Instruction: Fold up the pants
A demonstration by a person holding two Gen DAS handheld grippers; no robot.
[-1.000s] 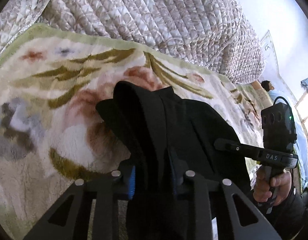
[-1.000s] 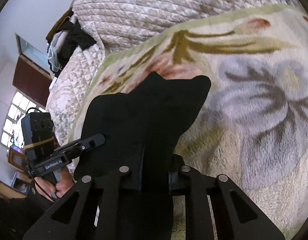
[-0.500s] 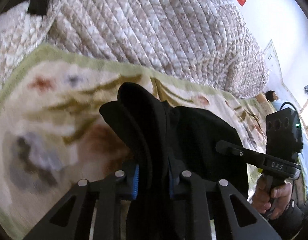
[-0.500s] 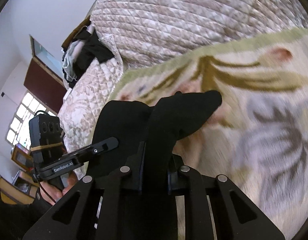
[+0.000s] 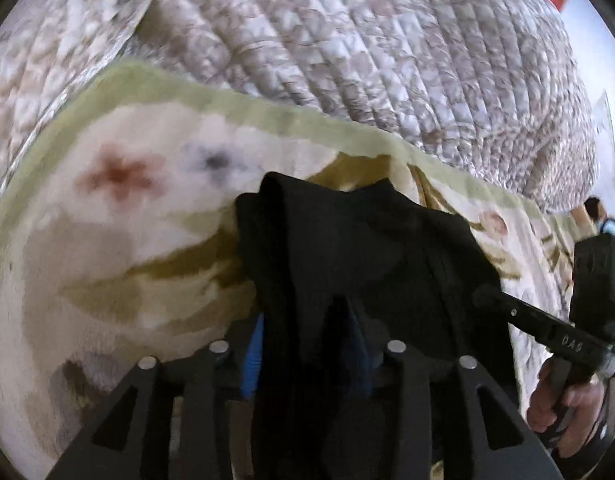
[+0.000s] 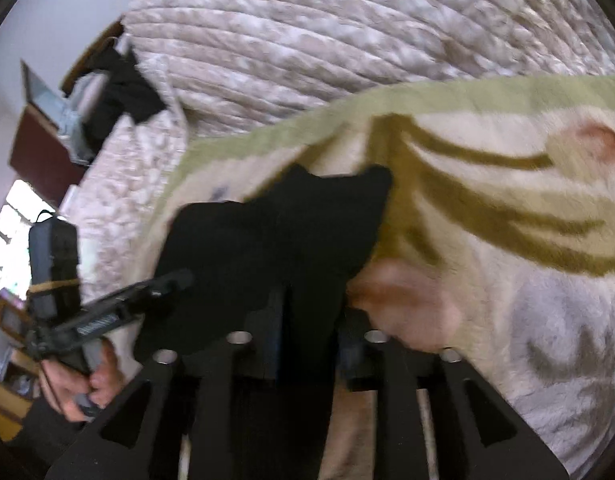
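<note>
While both claws are opening, the black pants (image 5: pixel 347 256) run between the fingers of each. In the left wrist view, the left claw (image 5: pixel 307 344) shows blue pads (image 5: pixel 253 354) standing off the fabric on either side; a gap is visible beside the right pad, so the grip is loose. In the right wrist view, the right claw (image 6: pixel 307 344) has the pants (image 6: pixel 275 240) hanging in a band between its fingers, with space open on the right side of the band.

The pants lie bunched on a floral blanket (image 5: pixel 127 248) spread over the bed, their far end near the blanket's green border, which meets a quilted bedspread (image 5: pixel 367 48). Fabric spans from one claw to the other.

From the left wrist view the right claw (image 5: pixel 491 300) touches the pants' right side, a hand (image 5: pixel 563 404) on its handle. From the right wrist view the left claw (image 6: pixel 175 280) sits at the pants' left side, hand (image 6: pixel 83 384) on its handle. Dark clothing (image 6: pixel 123 92) lies at the bed's far left corner. Both views are motion-blurred.
</note>
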